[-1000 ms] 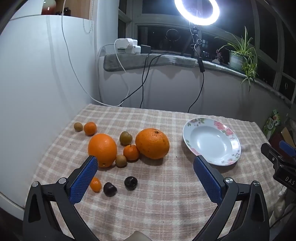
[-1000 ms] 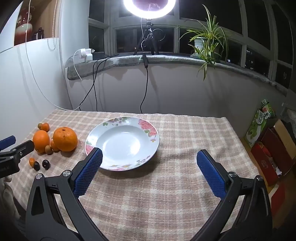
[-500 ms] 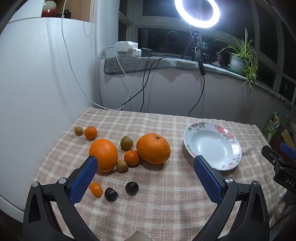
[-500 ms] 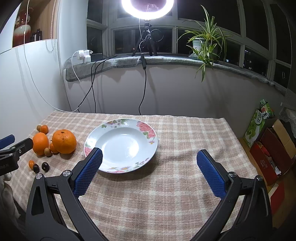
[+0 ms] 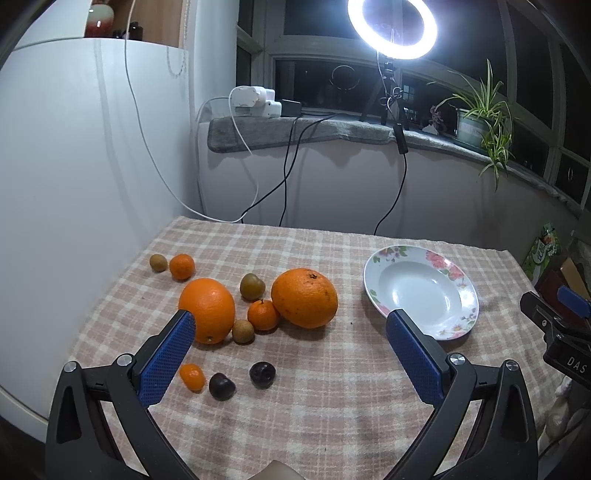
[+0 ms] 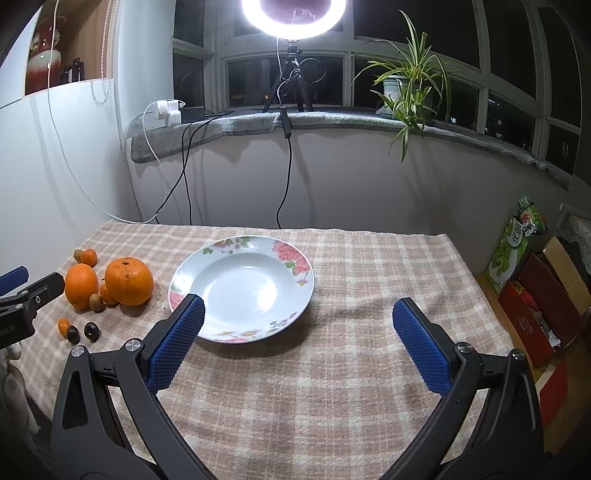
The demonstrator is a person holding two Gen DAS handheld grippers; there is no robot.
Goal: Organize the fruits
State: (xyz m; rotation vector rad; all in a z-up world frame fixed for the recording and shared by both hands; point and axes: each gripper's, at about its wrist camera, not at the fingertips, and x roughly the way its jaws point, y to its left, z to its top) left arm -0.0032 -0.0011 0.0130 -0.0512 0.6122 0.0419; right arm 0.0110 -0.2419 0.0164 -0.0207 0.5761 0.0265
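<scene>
Two big oranges lie on the checked cloth with small tangerines, brownish round fruits, a kumquat and two dark plums. An empty floral plate sits to their right, also in the right wrist view. My left gripper is open, held above the near fruits. My right gripper is open, just in front of the plate. The fruit pile shows at that view's left.
A white cabinet stands at the table's left. Cables hang from the window ledge behind. A ring light and a potted plant stand on the ledge. Boxes stand on the floor at the right.
Both views have tilted up and pulled back a little; the fruits and plate sit lower in frame. Nothing on the table has moved. Both grippers stay open.
</scene>
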